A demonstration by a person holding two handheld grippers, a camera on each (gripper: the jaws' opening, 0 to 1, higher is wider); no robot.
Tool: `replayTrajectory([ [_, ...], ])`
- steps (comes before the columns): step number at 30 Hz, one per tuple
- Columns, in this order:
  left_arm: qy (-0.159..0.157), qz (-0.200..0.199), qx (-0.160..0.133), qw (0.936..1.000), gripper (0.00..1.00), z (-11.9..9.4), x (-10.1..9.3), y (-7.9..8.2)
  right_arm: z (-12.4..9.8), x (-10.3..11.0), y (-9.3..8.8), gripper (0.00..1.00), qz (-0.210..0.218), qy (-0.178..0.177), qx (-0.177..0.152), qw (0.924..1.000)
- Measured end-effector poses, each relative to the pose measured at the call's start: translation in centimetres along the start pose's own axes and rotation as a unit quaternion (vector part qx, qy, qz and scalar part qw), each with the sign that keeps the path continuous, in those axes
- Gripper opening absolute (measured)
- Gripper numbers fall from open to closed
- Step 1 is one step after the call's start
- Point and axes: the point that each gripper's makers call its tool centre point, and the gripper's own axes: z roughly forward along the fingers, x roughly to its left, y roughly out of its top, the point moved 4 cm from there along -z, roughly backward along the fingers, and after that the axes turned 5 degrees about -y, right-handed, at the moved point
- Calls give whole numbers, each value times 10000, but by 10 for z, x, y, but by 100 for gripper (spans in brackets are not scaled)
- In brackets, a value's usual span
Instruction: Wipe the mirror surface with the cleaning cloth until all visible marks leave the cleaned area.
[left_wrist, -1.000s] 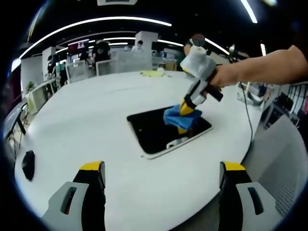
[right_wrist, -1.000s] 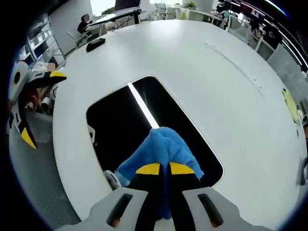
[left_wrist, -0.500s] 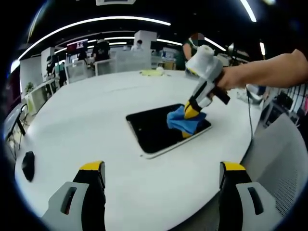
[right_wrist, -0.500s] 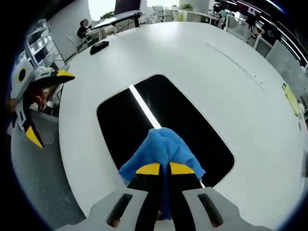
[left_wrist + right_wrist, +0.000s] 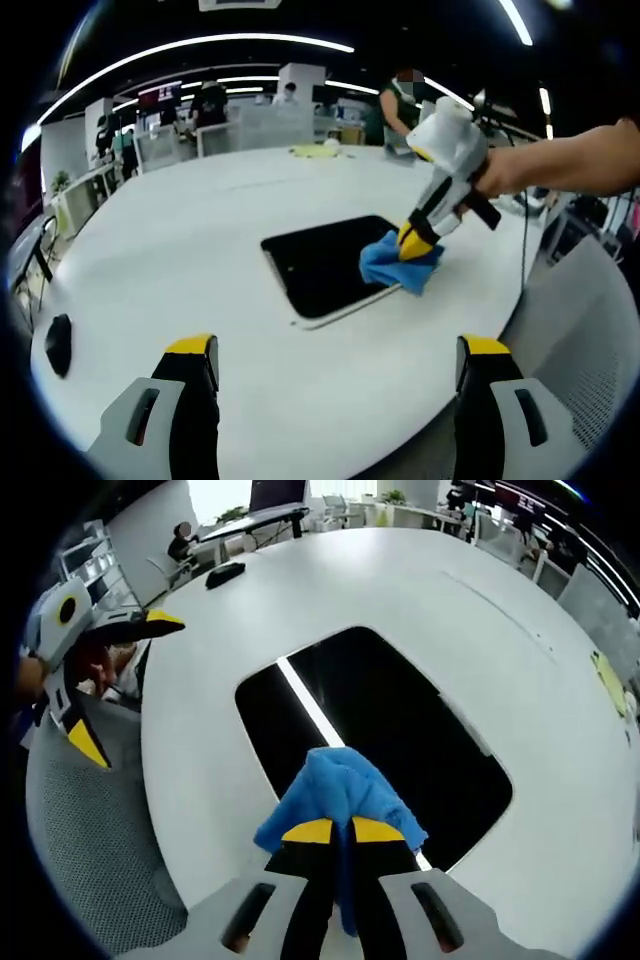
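Blue cleaning cloth (image 5: 336,792) is clamped between the right gripper (image 5: 334,831) jaws, pressed at the near edge of the mirror (image 5: 400,730) on the white table (image 5: 400,590). Left gripper (image 5: 335,352) stands wide, empty, clear of the stroke.

— How is the light?
— Bright and even, from long ceiling strips (image 5: 200,45) overhead. The white table (image 5: 180,260) is nearly washed out, shadows faint.
— Any glare?
— One strip reflects as a sharp white line across the dark mirror (image 5: 400,730).
— And sharpness?
— Crisp mid-frame; fisheye bending curves the table edge, and the far office is soft.
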Motion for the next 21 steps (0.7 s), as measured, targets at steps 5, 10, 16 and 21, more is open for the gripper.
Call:
replayTrajectory([
  [5,2,-7,1,10000,99,0,0,0,-2,5,-4,0,73,69,-15,9999],
  [10,28,-12,-17,10000,99,-1,1,0,-4,9,-7,0,55,97,-51,9999],
  [16,17,-1,-2,10000,99,-1,0,0,-4,9,-7,0,77,103,-58,9999],
  [21,22,0,-7,10000,99,-1,0,0,-4,9,-7,0,95,102,-72,9999],
])
